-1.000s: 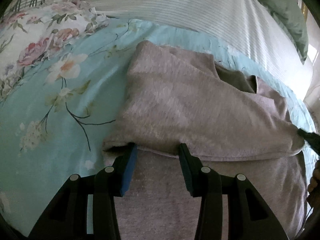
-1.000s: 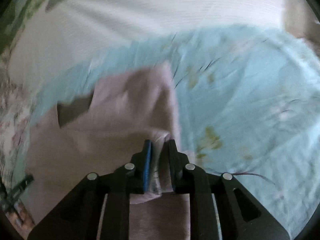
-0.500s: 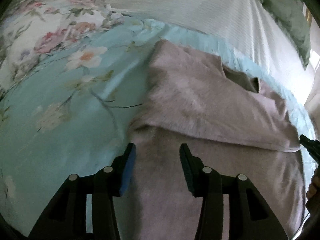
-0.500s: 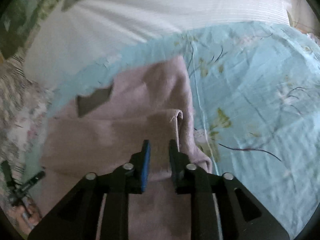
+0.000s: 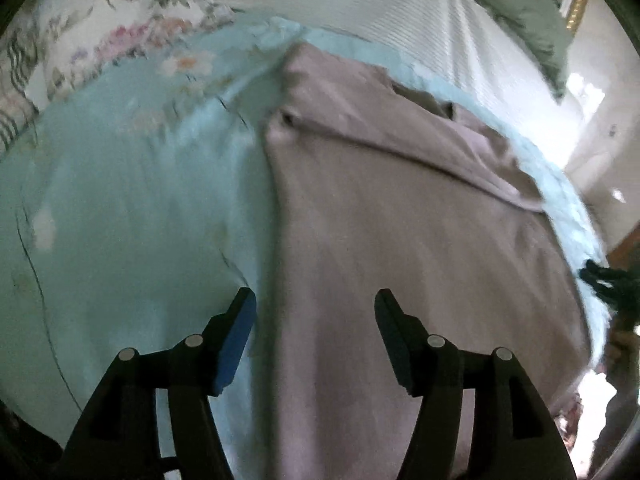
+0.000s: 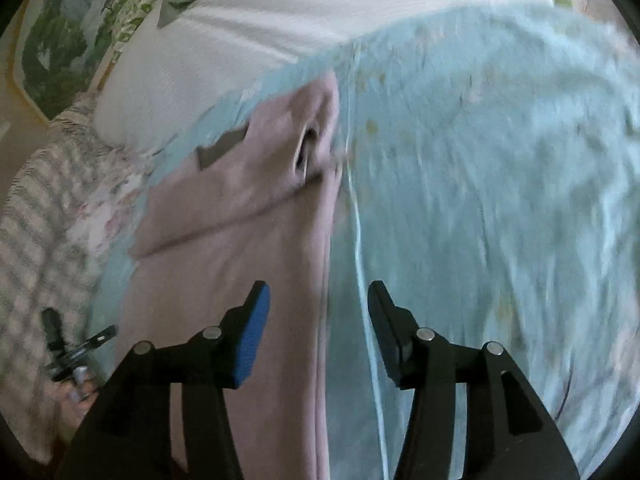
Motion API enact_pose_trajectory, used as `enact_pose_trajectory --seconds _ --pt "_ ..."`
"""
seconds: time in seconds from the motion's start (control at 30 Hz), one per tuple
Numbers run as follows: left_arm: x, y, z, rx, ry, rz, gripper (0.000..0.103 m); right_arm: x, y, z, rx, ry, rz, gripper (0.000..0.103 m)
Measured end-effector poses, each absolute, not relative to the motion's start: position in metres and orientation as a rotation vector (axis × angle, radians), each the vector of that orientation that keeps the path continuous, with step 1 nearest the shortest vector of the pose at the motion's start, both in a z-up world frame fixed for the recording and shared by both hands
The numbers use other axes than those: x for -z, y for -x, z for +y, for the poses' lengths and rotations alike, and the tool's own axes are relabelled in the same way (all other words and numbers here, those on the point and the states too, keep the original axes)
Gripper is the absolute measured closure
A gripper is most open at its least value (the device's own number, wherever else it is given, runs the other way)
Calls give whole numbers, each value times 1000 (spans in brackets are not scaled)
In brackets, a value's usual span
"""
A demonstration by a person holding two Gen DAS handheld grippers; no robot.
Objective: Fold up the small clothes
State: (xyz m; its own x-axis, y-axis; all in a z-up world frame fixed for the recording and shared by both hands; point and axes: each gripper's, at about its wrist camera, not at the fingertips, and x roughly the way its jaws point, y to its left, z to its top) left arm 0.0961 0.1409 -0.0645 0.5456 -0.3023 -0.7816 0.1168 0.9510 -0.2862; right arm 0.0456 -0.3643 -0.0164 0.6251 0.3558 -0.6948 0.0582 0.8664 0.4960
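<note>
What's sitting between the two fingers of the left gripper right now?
In the left wrist view, the open left gripper holds nothing; behind its gap lie the pink garment's left edge and a strip of blue sheet.

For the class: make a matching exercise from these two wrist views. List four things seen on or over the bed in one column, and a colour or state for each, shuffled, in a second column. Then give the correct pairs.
Things:
1. garment
2. bedsheet
3. left gripper
4. pillow

Descriptions:
A. white with fine stripes
B. open, holding nothing
C. mauve, far end folded over
D. light blue with a flower print

Pairs: 1-C, 2-D, 3-B, 4-A
</note>
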Motion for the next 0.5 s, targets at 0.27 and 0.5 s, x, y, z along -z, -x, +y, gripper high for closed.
enact_pose_trajectory --seconds 0.27,0.5 --pt "74 -12 136 399 183 971 32 33 25 -340 -527 -483 1012 51" --pt "102 39 149 491 229 1061 32 48 73 -345 -610 -482 1038 50"
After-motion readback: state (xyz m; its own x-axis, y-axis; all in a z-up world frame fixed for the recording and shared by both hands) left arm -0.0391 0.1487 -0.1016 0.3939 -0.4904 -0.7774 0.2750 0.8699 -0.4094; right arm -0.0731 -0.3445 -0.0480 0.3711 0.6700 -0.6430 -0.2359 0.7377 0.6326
